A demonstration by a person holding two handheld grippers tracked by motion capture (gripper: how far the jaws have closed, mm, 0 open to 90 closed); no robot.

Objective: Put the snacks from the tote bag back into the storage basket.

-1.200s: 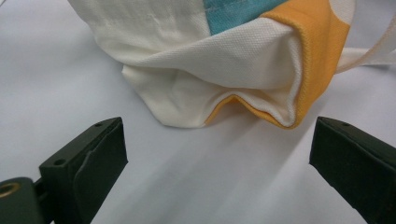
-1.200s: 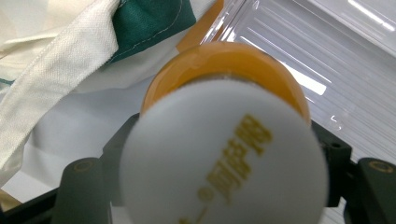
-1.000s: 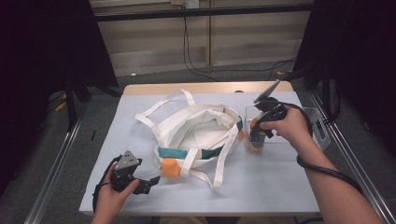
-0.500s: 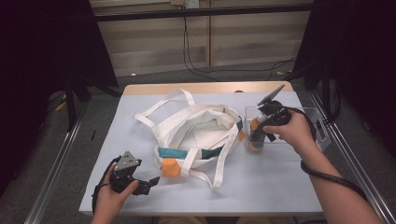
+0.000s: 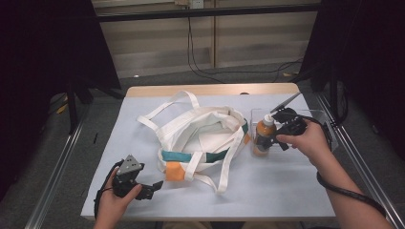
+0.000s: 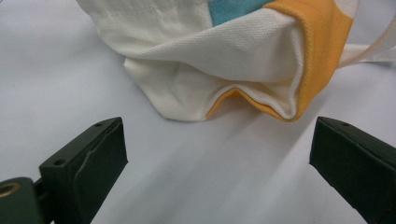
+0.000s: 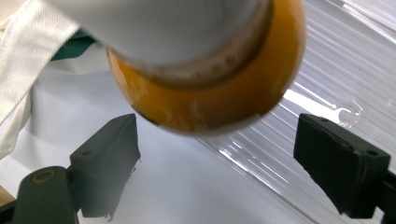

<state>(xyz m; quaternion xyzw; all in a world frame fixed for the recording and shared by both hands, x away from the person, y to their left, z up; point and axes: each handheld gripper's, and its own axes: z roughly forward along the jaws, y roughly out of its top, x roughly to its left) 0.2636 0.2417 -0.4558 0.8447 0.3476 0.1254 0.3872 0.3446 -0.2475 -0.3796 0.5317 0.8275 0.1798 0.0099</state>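
The orange bottle (image 5: 263, 137) stands upright just beyond the right tongs (image 5: 279, 136), whose jaws have just been opening and stand wide; left tongs (image 5: 154, 187) gape empty near the tote bag (image 5: 205, 138).

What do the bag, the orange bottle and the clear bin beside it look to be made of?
Tote bag: woven cloth, matte, weave visible in the left gripper view. Bottle: likely glossy clear plastic holding orange liquid, white cap. Clear bin: transparent ribbed plastic, glinting.
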